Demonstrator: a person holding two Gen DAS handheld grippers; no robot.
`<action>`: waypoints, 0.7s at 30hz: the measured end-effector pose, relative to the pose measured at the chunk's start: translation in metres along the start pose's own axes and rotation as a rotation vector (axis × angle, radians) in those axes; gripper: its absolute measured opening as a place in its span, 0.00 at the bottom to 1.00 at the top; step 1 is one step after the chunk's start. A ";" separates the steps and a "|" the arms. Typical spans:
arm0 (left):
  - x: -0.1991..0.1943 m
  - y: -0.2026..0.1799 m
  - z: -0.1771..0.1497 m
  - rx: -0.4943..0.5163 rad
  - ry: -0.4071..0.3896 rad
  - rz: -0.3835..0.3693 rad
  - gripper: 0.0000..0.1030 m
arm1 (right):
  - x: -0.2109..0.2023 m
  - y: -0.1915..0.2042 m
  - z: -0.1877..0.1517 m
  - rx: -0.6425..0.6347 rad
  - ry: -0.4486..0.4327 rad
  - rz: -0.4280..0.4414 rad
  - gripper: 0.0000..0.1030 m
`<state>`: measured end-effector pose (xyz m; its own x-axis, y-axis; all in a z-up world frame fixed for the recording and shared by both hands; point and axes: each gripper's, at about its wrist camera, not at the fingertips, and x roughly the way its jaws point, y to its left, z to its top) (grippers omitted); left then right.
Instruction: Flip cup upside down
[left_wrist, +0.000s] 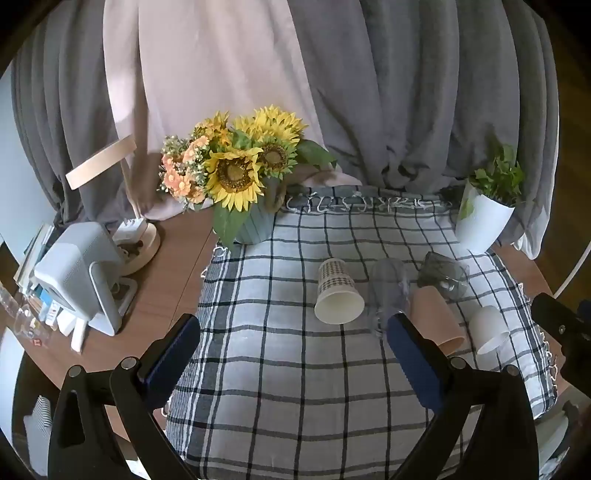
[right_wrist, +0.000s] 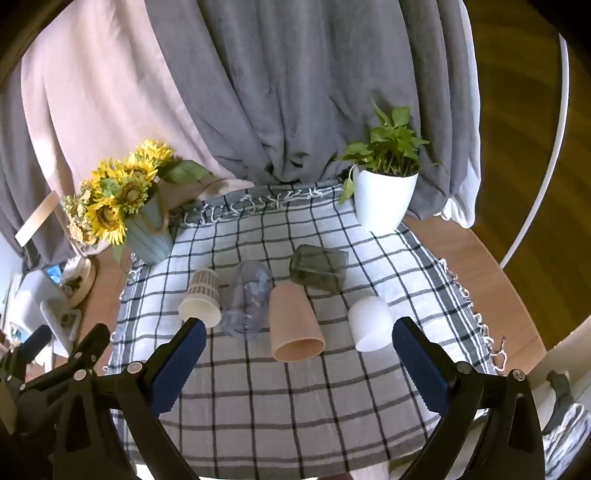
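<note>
Several cups lie on their sides on a checked cloth: a patterned paper cup, a clear plastic cup, a tan cup, a dark smoked glass and a white cup. The same cups show in the left wrist view: the patterned paper cup, the clear plastic cup, the tan cup, the dark smoked glass and the white cup. My left gripper is open and empty, short of the cups. My right gripper is open and empty, its fingers either side of the tan cup's mouth.
A sunflower pot stands at the cloth's back left, a white plant pot at its back right. Grey curtains hang behind. A white device and clutter sit on the wooden table to the left.
</note>
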<state>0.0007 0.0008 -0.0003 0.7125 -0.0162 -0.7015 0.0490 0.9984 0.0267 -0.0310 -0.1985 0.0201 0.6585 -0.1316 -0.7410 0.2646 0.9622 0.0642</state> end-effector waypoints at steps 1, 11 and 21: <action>0.000 0.000 0.000 0.001 -0.002 -0.006 1.00 | 0.000 0.000 0.000 -0.004 0.001 -0.004 0.99; 0.004 0.000 -0.004 0.009 -0.015 -0.008 1.00 | 0.001 0.000 0.006 0.001 0.003 -0.002 0.99; 0.001 0.000 -0.001 0.000 -0.011 -0.010 1.00 | 0.001 0.000 0.004 0.001 0.000 0.002 0.99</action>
<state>0.0008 0.0007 -0.0013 0.7195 -0.0268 -0.6940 0.0558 0.9983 0.0193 -0.0271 -0.1993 0.0222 0.6586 -0.1299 -0.7412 0.2641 0.9622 0.0660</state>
